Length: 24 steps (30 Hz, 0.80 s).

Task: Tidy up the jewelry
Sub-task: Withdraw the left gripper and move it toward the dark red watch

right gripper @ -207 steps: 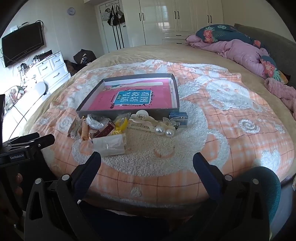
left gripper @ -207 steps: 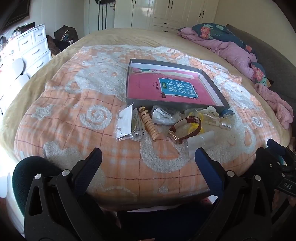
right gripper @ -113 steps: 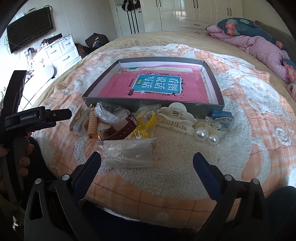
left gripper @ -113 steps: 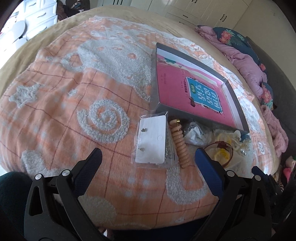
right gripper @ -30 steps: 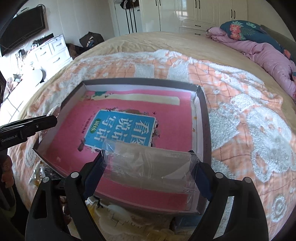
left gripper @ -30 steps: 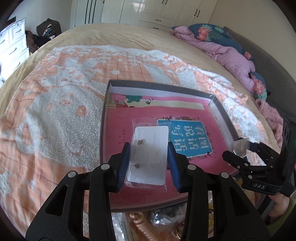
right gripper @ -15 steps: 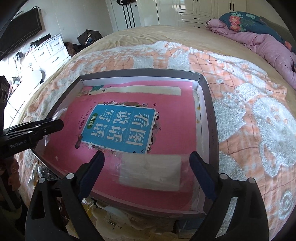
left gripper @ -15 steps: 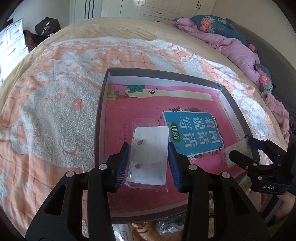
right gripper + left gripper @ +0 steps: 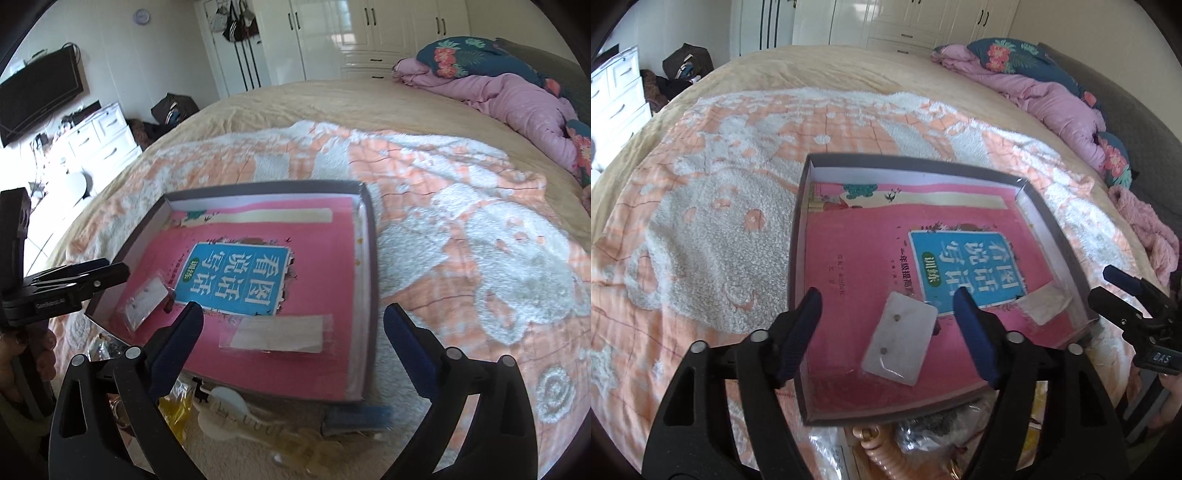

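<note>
A shallow grey box (image 9: 796, 258) (image 9: 369, 258) lined with a pink book cover lies on the bed. Inside it, near the front left, rests a clear bag with a white earring card (image 9: 898, 338) (image 9: 144, 298). A second clear bag with a pale strip (image 9: 277, 333) (image 9: 1043, 304) lies near the front right. My left gripper (image 9: 888, 314) hangs open just above the earring card, holding nothing. Over the strip bag my right gripper (image 9: 293, 332) is open and empty too. Loose jewelry lies in front of the box: a peach spiral hair tie (image 9: 877, 452) and a white hair claw (image 9: 229, 406).
The box sits on an orange and white fleece blanket (image 9: 701, 221). A pink duvet with floral pillows (image 9: 517, 92) is heaped at the far right. White drawers (image 9: 96, 136) and wardrobes (image 9: 332, 37) stand beyond the bed. A hand (image 9: 22, 354) holds the left tool.
The left gripper, shut on the earring card bag half a second ago, has opened and dropped it into the box. The right gripper has pulled back from the strip bag it released.
</note>
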Each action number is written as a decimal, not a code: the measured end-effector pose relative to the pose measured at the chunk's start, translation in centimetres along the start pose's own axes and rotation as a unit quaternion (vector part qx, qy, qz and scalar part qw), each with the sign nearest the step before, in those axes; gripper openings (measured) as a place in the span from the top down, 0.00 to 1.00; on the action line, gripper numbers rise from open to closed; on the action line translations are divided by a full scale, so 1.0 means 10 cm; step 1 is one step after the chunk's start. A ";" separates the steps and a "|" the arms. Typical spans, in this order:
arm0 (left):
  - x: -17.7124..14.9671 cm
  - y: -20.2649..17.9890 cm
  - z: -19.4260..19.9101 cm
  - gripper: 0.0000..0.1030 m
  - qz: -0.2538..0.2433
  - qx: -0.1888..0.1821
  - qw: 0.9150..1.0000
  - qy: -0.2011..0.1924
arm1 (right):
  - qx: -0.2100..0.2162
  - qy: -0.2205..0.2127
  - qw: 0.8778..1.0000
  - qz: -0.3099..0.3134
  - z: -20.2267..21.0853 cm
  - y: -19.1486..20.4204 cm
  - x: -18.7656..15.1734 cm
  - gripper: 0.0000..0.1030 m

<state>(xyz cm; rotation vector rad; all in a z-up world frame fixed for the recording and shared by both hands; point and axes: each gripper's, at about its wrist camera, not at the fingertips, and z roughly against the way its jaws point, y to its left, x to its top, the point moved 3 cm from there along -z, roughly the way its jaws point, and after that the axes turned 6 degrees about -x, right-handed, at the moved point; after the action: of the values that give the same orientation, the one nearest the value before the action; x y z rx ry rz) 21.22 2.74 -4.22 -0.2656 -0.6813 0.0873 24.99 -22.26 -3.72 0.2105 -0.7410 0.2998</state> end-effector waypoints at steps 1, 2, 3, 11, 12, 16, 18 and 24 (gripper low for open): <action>0.00 -0.01 0.03 0.29 0.001 0.000 1.000 -0.003 | 0.000 -0.004 1.000 -0.003 0.04 -0.02 0.00 0.05; 0.00 -0.01 0.09 0.23 0.003 -0.001 1.000 -0.008 | 0.000 -0.006 1.000 -0.006 0.07 -0.03 0.00 0.05; 0.00 -0.02 0.13 0.22 0.004 -0.002 1.000 -0.012 | 0.000 -0.010 1.000 -0.009 0.12 -0.05 0.00 0.05; -0.04 -0.02 0.49 0.09 0.023 -0.006 0.999 -0.041 | -0.004 -0.034 0.999 -0.020 0.44 -0.15 -0.02 0.04; -0.05 -0.02 0.53 0.09 0.024 -0.007 0.999 -0.044 | -0.005 -0.036 0.999 -0.019 0.46 -0.16 -0.03 0.04; -0.09 -0.02 0.68 0.09 0.026 -0.011 0.998 -0.056 | -0.006 -0.042 0.999 -0.015 0.58 -0.14 -0.09 0.04; -0.11 -0.03 0.74 0.09 0.026 -0.013 0.998 -0.060 | -0.007 -0.045 0.999 -0.013 0.64 -0.13 -0.12 0.04; -0.23 -0.08 0.89 0.09 0.018 -0.015 0.998 -0.066 | -0.001 -0.048 0.999 -0.005 0.77 -0.03 -0.21 0.04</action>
<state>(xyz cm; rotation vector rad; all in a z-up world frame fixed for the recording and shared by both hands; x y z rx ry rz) 13.79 3.46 1.21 -0.3033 -0.8092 0.1287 18.75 -25.16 0.34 0.2279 -0.8346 0.2806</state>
